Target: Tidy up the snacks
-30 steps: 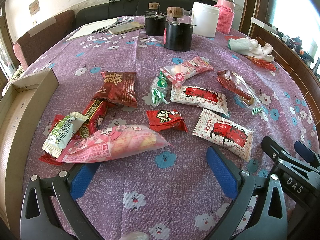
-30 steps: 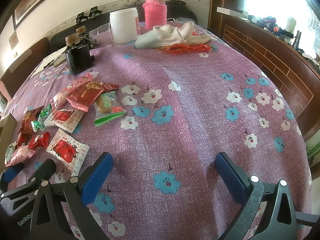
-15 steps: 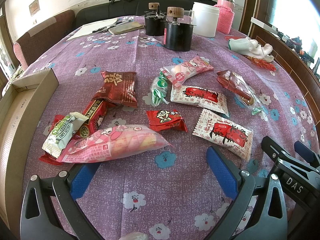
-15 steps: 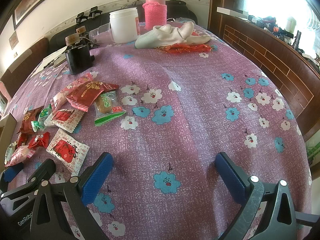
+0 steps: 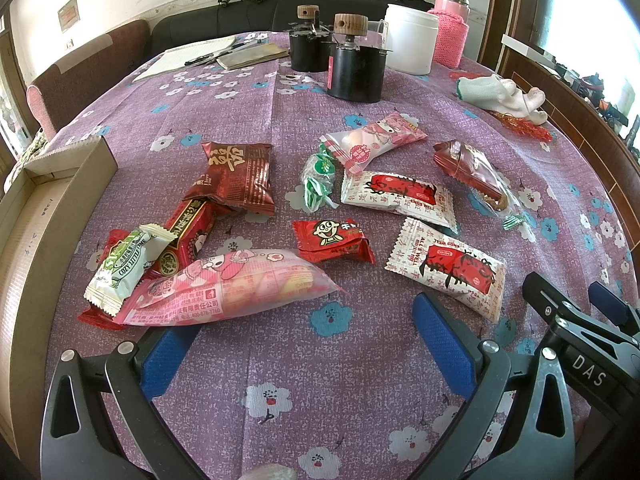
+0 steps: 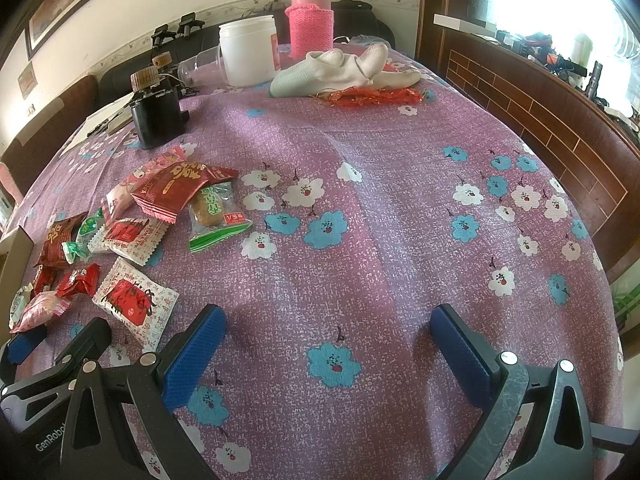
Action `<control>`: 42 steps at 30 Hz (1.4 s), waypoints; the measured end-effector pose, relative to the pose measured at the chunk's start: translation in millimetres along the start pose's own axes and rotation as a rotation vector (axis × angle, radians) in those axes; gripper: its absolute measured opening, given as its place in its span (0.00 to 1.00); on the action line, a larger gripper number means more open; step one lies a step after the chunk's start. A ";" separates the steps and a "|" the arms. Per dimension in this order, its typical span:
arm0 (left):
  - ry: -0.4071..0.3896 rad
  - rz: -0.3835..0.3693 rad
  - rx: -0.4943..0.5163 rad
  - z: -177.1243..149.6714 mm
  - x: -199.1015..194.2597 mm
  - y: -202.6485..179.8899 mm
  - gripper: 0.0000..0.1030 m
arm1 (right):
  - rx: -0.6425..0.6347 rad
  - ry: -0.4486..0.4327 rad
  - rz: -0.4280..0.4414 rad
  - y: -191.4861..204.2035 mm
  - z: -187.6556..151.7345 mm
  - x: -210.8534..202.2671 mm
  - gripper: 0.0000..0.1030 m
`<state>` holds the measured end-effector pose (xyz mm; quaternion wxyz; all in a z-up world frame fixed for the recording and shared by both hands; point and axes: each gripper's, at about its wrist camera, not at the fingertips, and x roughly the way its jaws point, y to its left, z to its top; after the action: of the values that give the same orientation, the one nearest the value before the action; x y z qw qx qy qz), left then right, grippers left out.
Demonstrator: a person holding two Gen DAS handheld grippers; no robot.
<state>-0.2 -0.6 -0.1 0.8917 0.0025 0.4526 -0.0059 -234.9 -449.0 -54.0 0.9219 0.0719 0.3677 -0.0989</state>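
**A:** Anything different from a second ago?

**B:** Nothing I can see. Both views match the earlier ones: no packet has shifted and neither tool has moved.

**A:** How do the tongs stand?

**B:** The left gripper [image 5: 308, 336] is spread wide, holding nothing, low over the purple flowered tablecloth [image 5: 360, 392]. The right gripper [image 6: 328, 344] is also wide apart and empty, over bare cloth to the right of the snacks.

**A:** And the snacks?

**B:** Scattered on the cloth ahead of the left gripper. The long pink packet [image 5: 228, 288] lies nearest, just beyond the left fingertip, its long axis running left to right with the pointed end toward the right. A white-and-green packet [image 5: 124, 264] leans on its left end. The small red packet [image 5: 332, 240] sits just beyond its tip. Two white-and-red packets [image 5: 448, 272] [image 5: 396, 196] lie to the right, long axes slanting down to the right. The dark red bag [image 5: 238, 176] is farther back, and the cardboard box [image 5: 44, 216] stands at the left edge.
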 end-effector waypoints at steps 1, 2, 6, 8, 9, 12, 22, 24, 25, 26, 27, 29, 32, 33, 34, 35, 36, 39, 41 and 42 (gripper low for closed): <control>0.000 0.000 0.000 0.0 0.0 -0.1 1.00 | 0.000 0.000 0.000 0.0 0.0 0.0 1.00; 0.000 0.000 0.000 0.1 0.0 0.3 1.00 | 0.000 0.000 0.000 0.0 0.0 0.0 1.00; 0.000 0.001 0.001 0.0 0.0 -0.2 1.00 | 0.000 0.000 0.000 0.1 0.1 0.1 1.00; 0.000 0.001 -0.001 0.0 -0.1 0.3 1.00 | 0.000 0.000 0.000 0.2 0.1 0.1 1.00; 0.001 0.002 -0.001 -0.2 -0.2 0.3 1.00 | 0.000 0.000 0.000 0.0 0.4 0.2 1.00; 0.010 -0.002 0.005 -5.8 -4.4 -0.4 1.00 | 0.000 0.000 0.000 -0.5 1.3 0.5 1.00; 0.096 -0.115 0.174 -41.2 -36.9 -13.2 1.00 | -0.004 0.039 0.009 -0.8 0.4 -0.6 1.00; 0.101 -0.150 0.186 -46.9 -51.4 -7.3 1.00 | 0.004 0.050 -0.004 0.5 -0.9 -1.6 1.00; 0.075 -0.167 0.166 -46.5 -63.7 2.6 1.00 | 0.011 0.053 -0.014 1.8 -2.7 -2.9 1.00; 0.048 -0.189 0.137 -46.0 -75.6 12.8 1.00 | 0.018 0.054 -0.022 2.4 -4.7 -4.5 1.00; 0.009 -0.227 0.087 -44.0 -92.1 30.6 1.00 | 0.026 0.054 -0.030 3.4 -6.9 -6.0 1.00; -0.055 -0.295 -0.016 -40.1 -120.0 68.9 1.00 | 0.025 0.060 -0.041 5.3 -10.1 -8.2 1.00; -0.045 -0.391 -0.155 -39.9 -143.6 130.1 1.00 | 0.046 0.059 -0.042 5.0 -16.9 -13.6 1.00; -0.015 -0.401 -0.153 -41.5 -146.0 143.4 1.00 | 0.049 0.059 -0.042 5.1 -18.8 -15.0 1.00; 0.006 -0.392 -0.142 -43.7 -149.2 156.3 1.00 | 0.049 0.063 -0.042 5.5 -19.9 -15.9 1.00; 0.004 -0.374 -0.162 -48.2 -152.8 168.3 1.00 | 0.047 0.065 -0.039 5.4 -21.5 -17.5 1.00; -0.004 -0.361 -0.195 -51.2 -156.1 179.7 1.00 | 0.042 0.065 -0.036 6.1 -24.5 -19.8 1.00; -0.106 -0.380 -0.295 -56.4 -173.8 210.6 1.00 | 0.039 0.060 -0.030 5.0 -30.8 -24.9 1.00; -0.178 -0.364 -0.301 -57.3 -180.1 214.6 1.00 | 0.013 0.077 -0.020 5.1 -31.3 -26.6 1.00; -0.200 -0.375 -0.281 -58.4 -181.0 212.0 1.00 | 0.005 0.090 -0.017 4.4 -31.7 -28.0 0.99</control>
<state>-151.5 213.4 111.3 0.9068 -0.2061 0.3512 -0.1086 -274.8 -434.7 -57.2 0.9033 0.0755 0.4091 -0.1046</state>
